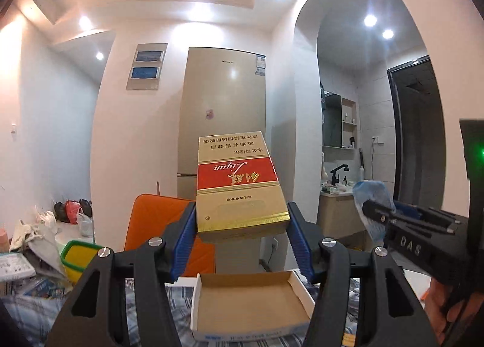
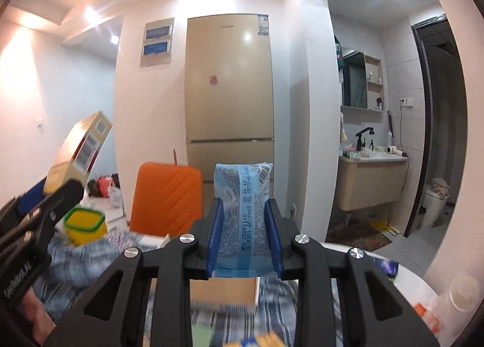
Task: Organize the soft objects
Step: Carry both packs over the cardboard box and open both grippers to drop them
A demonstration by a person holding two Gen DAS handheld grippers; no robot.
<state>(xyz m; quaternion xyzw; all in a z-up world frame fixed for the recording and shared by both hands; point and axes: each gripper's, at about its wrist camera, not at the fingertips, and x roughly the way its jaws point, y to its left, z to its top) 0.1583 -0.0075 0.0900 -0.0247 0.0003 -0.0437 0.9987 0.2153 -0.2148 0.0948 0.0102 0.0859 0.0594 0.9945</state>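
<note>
Above the striped cloth (image 1: 169, 301), the left gripper (image 1: 242, 226) clamped a gold-and-red cigarette carton (image 1: 239, 189) between its blue pads (image 1: 184, 235), the carton raised over an open cardboard box (image 1: 251, 301). Just beside it, the right gripper (image 2: 245, 229) pinched a light blue tissue pack (image 2: 243, 210), which stood upright between the fingers with its printed seam facing the camera. An orange chair back (image 2: 168, 195) stood behind the box, a yellow container with a green rim (image 2: 84, 224) lay to the left, and a beige refrigerator (image 1: 224, 104) rose against the far wall.
</note>
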